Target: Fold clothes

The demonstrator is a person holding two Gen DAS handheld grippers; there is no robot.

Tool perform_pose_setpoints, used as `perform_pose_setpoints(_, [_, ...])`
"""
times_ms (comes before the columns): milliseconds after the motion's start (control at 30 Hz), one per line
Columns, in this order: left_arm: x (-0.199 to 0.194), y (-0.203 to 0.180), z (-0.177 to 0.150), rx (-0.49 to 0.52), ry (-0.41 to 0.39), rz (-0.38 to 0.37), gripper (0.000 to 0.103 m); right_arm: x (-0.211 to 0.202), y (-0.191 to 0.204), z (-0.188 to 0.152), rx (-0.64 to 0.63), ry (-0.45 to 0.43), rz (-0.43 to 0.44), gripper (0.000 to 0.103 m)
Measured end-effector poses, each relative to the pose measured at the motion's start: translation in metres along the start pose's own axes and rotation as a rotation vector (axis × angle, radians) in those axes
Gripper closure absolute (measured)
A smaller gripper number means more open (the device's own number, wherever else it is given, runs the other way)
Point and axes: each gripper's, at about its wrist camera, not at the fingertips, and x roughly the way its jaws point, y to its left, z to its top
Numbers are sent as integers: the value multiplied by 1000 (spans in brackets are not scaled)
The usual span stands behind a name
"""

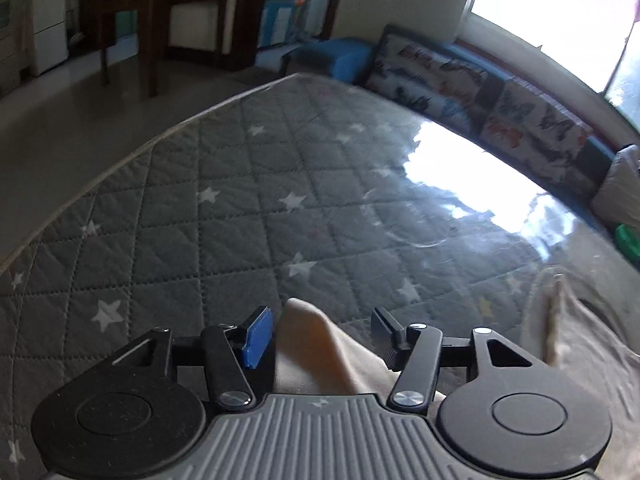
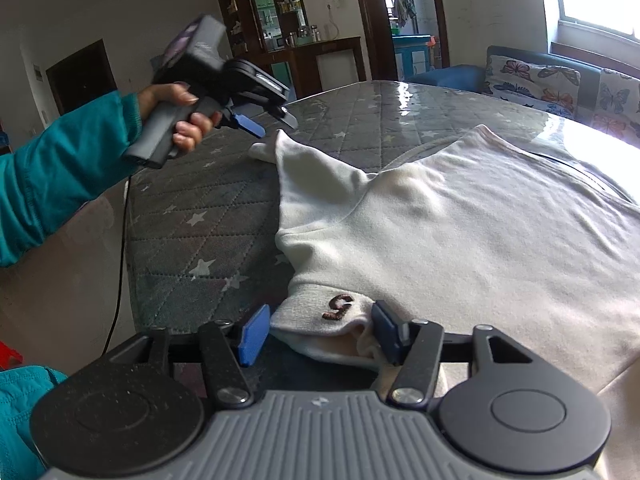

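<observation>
The right gripper stood with its jaws wide, the white shirt's cuff lying loose between them, nearer the right pad; whether cloth touched that pad could not be told. The cuff bore a small brown embroidered mark. From there the white shirt spread toward 1 o'clock across the grey star-quilted table, its far hem lost in window glare. At 10 o'clock the left gripper, held by a hand in a teal sleeve, hovered jaws apart just above the other sleeve tip. In its own view that left gripper gaped, cream fabric rising between its fingers, blurred
</observation>
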Motion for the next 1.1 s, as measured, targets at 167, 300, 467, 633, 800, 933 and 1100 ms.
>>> perform_pose_setpoints(167, [14,-4,6,-12,26,45,55,1,0,-1,3,-11,4,41])
perform_pose_setpoints(300, [17,-3,10,-19,26,18,83,1,1,-2,3,-15,10,36])
perform_pose_setpoints(467, [-1,0,9,-4,-83,-86,90,1,2,-2,4,-18,12,36])
perform_pose_setpoints(633, [-47,24,-10,31,-342,-370,89,3,2,-2,6,-20,9,36])
perform_pose_setpoints(800, [-48,43,-39,172,-376,-173,80,3,2,-1,2,-14,12,35])
perform_pose_setpoints(933, [-30,61,-48,151,-280,-34,69,3,3,1,-6,-7,8,35])
perform_pose_setpoints(1100, [-32,64,-44,53,-234,-81,45,1,10,7,-38,-30,-27,36])
